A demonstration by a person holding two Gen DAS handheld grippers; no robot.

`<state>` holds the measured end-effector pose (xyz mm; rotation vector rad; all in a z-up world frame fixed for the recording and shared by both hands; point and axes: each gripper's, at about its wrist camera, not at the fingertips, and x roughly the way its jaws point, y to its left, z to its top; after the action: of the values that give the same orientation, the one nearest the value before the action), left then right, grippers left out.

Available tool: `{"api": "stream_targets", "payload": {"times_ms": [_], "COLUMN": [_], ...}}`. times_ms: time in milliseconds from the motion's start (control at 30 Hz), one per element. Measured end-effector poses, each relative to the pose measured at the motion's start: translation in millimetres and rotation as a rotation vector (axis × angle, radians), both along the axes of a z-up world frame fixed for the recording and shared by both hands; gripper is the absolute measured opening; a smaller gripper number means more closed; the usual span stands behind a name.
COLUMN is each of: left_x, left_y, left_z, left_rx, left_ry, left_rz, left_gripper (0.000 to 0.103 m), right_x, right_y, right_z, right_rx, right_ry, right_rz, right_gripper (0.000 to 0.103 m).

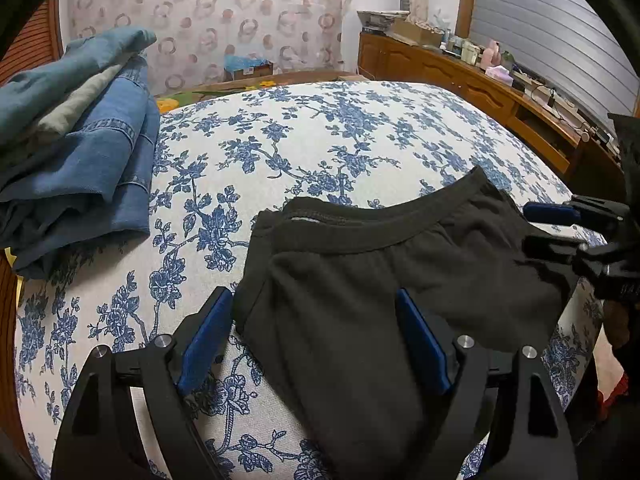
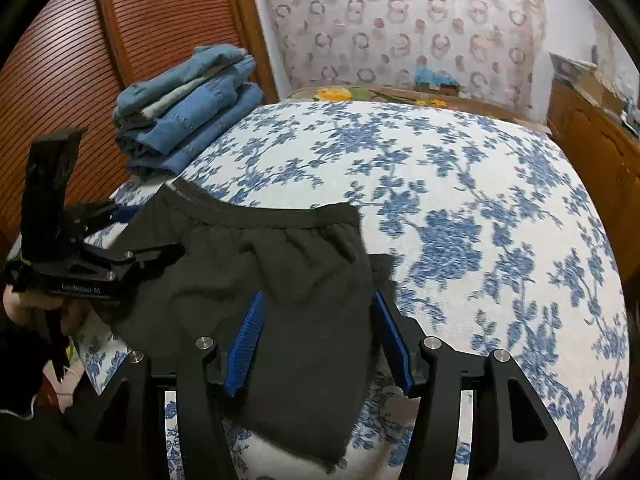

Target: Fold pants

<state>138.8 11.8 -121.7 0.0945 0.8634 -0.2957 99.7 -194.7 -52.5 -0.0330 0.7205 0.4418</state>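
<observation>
The black pants (image 1: pixel 360 280) lie folded on the flowered bedspread (image 1: pixel 320 140), waistband toward the far side. The left gripper (image 1: pixel 316 340) and the right gripper (image 2: pixel 318 340) straddle the cloth — jaws spread, pads clear of it. A stack of jeans (image 1: pixel 80 140) sits well apart.

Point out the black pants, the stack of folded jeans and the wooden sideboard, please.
black pants (image 1: pixel 360 280): left wrist view, on the cloth below the waistband.
stack of folded jeans (image 2: pixel 192 120): right wrist view, on the stack's side.
wooden sideboard (image 1: pixel 440 68): left wrist view, on a cabinet door.
</observation>
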Motion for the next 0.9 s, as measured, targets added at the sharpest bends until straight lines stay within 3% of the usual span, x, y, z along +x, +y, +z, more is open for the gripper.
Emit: {"api": "stream_targets", "payload": {"times_ms": [400, 600, 900], "left_x": [0, 0, -1], "left_y": [0, 0, 5], "left_z": [0, 0, 3], "left_rx": [-0.001, -0.001, -0.036], "left_ry": [0.0, 0.0, 0.018], "left_rz": [0.0, 0.0, -0.001], "left_gripper": [0.084, 0.084, 0.084], "right_x": [14, 21, 18], "right_y": [-1, 7, 5], "right_z": [-1, -3, -8], "right_rx": [-0.02, -0.014, -0.02], "right_ry": [0.034, 0.03, -0.007], "right_rz": [-0.023, 0.009, 0.006], "right_gripper": [0.058, 0.03, 0.028]}}
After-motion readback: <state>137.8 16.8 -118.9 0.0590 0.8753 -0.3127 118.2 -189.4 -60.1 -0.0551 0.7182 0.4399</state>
